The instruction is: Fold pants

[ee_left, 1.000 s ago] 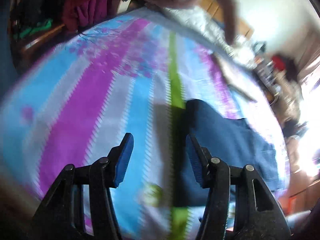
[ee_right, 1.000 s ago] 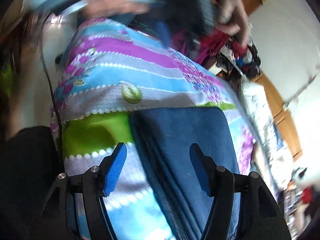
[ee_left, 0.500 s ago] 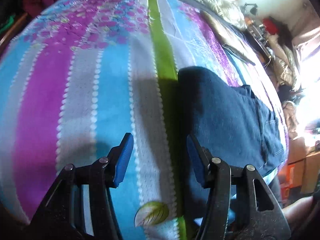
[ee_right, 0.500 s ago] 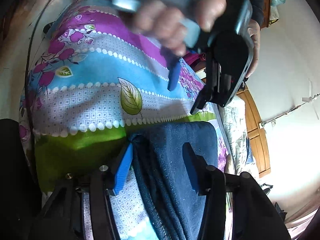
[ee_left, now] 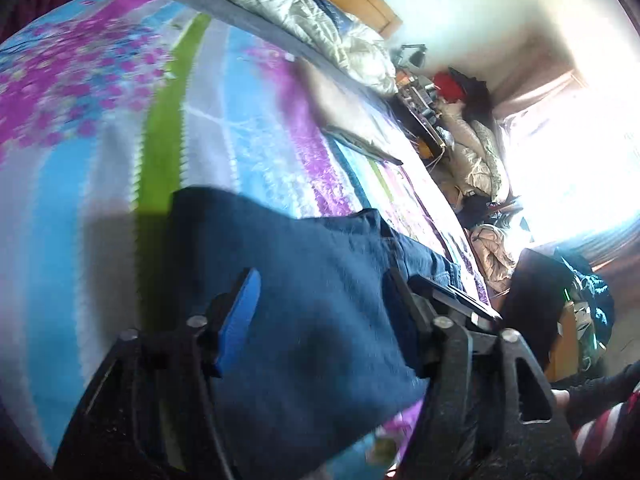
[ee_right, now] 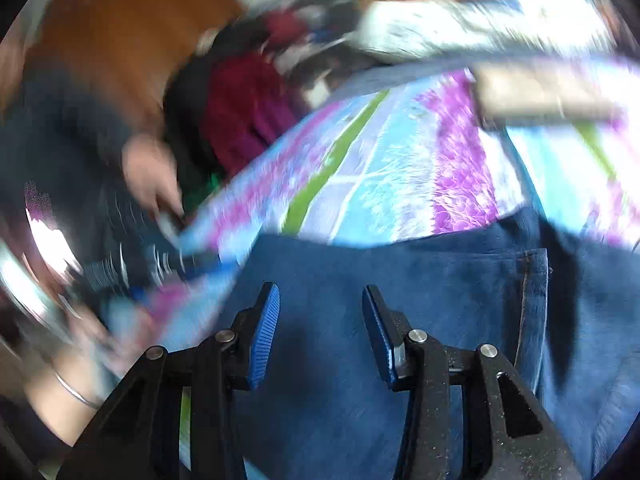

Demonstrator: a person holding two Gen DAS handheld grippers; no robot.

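Both grippers, left gripper (ee_left: 320, 312) and right gripper (ee_right: 318, 334), are hovering wide-jawed over the folded jeans (ee_left: 304, 280) (on a striped bedspread (ee_left: 80, 160)); pinching all layers together should be keeping the next fold square.

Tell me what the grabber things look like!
Both grippers, left and right, are black plastic frames with triangular cut-outs and silver rivets. Each has two fingers tipped with ribbed blue pads. In the right view a blurred hand shows beside a dark sleeve, and a thin silver bangle circles a wrist.
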